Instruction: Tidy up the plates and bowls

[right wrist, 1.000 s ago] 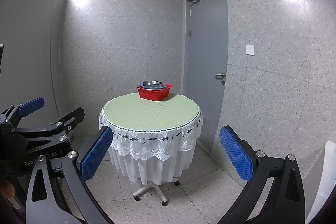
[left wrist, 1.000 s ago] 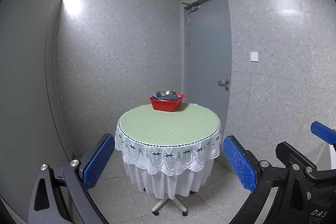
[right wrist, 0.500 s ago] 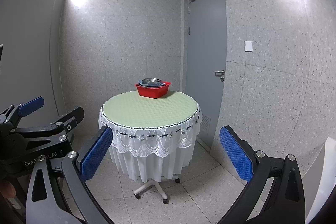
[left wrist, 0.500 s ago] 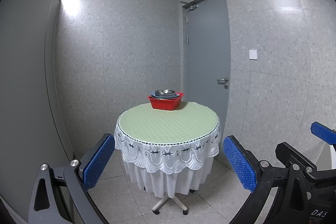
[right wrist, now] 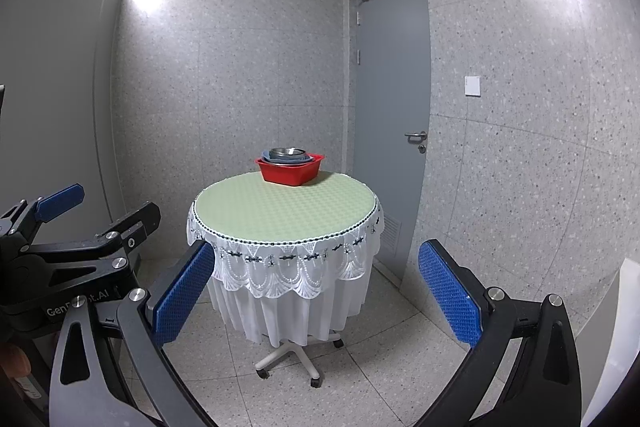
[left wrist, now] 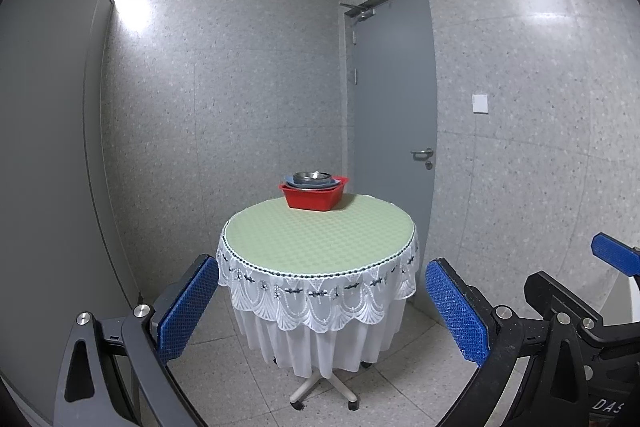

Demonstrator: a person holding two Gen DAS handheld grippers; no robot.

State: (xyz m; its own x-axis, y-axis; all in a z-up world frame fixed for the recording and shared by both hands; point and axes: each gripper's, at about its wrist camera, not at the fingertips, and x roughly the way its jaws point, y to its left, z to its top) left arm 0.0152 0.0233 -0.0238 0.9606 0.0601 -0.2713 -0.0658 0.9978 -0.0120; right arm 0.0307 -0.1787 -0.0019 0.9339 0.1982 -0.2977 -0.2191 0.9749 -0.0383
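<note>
A red basin (left wrist: 313, 197) stands at the far edge of a round table (left wrist: 320, 231) with a green top and white lace skirt. In it sits a stack of blue-grey plates with a steel bowl (left wrist: 312, 176) on top. The basin also shows in the right wrist view (right wrist: 290, 171), with the bowl (right wrist: 286, 151) on its stack. My left gripper (left wrist: 322, 303) is open and empty, well short of the table. My right gripper (right wrist: 316, 287) is open and empty, also short of the table.
The table (right wrist: 286, 211) stands on a wheeled base (right wrist: 290, 357) on a tiled floor. A grey door (left wrist: 394, 131) is behind it to the right, speckled walls all round. The left gripper's body (right wrist: 64, 255) shows at the left of the right wrist view.
Both views have tilted up slightly and drawn a little nearer the table. Both grippers stay open.
</note>
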